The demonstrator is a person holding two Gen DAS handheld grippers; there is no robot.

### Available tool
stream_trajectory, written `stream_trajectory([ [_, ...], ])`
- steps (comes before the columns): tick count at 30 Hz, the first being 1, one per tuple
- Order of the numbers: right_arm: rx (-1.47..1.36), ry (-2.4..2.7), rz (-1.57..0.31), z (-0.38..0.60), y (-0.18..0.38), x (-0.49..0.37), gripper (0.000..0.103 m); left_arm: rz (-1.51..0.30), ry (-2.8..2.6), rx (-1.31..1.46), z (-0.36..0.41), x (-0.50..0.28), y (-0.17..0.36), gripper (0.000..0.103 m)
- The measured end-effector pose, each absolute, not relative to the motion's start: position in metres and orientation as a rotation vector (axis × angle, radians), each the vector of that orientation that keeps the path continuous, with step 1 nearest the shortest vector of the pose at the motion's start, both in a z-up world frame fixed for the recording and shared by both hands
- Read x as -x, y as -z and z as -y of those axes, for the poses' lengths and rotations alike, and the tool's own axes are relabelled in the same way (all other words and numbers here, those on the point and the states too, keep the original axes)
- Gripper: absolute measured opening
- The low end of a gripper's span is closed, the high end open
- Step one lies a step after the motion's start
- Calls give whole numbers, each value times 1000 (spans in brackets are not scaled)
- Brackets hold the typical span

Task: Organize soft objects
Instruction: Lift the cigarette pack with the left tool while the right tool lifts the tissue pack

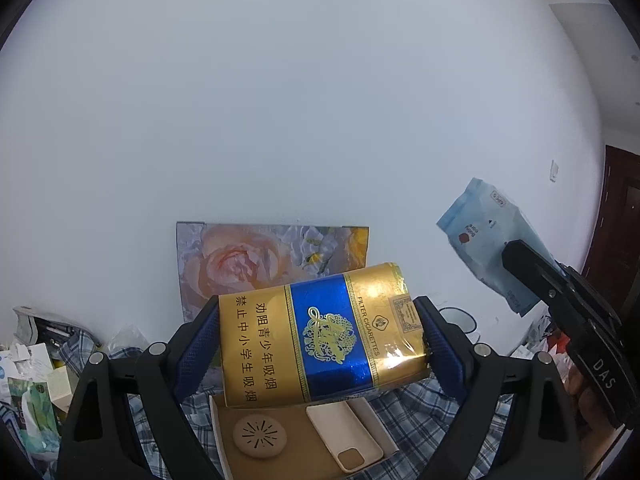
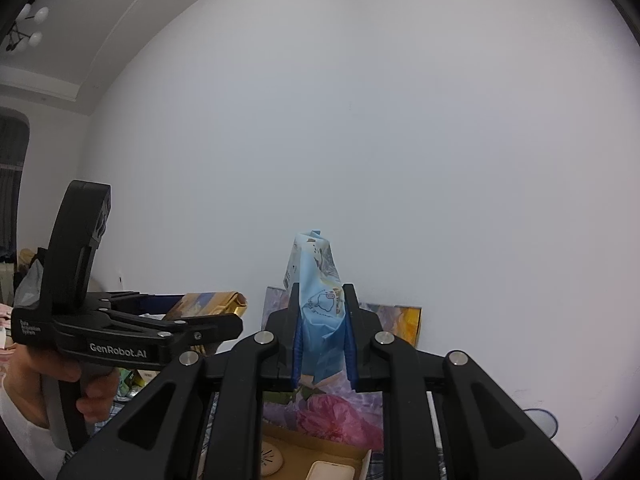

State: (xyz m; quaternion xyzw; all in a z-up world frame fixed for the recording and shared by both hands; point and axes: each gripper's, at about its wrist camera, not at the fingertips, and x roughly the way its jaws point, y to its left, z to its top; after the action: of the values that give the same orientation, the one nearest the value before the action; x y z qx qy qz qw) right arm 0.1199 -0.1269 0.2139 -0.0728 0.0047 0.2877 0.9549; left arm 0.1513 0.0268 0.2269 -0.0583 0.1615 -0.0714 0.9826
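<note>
My left gripper [image 1: 320,344] is shut on a gold and blue soft cigarette pack [image 1: 320,336], held up in the air in front of the white wall. My right gripper [image 2: 323,344] is shut on a light blue soft pouch [image 2: 318,304] that stands upright between its blue pads. The pouch also shows in the left wrist view [image 1: 488,240], at the right, with the right gripper's black body below it. The left gripper and the pack's gold end [image 2: 212,304] show at the left of the right wrist view.
Below lies an open cardboard box [image 1: 296,440] with a beige round disc [image 1: 260,436] and a beige phone case [image 1: 344,436], on a blue plaid cloth [image 1: 424,412]. A floral panel [image 1: 248,264] leans on the wall. Cluttered packages [image 1: 32,384] lie at the left.
</note>
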Motion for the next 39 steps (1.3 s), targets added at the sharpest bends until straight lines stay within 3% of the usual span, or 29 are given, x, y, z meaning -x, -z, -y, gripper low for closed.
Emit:
stream_trajectory([
  [16, 108, -606, -204, 117, -165, -180, 16, -452, 124, 130, -43, -203, -161, 93],
  [39, 104, -621, -358, 105, -116, -208, 16, -559, 110, 112, -45, -237, -123, 93],
])
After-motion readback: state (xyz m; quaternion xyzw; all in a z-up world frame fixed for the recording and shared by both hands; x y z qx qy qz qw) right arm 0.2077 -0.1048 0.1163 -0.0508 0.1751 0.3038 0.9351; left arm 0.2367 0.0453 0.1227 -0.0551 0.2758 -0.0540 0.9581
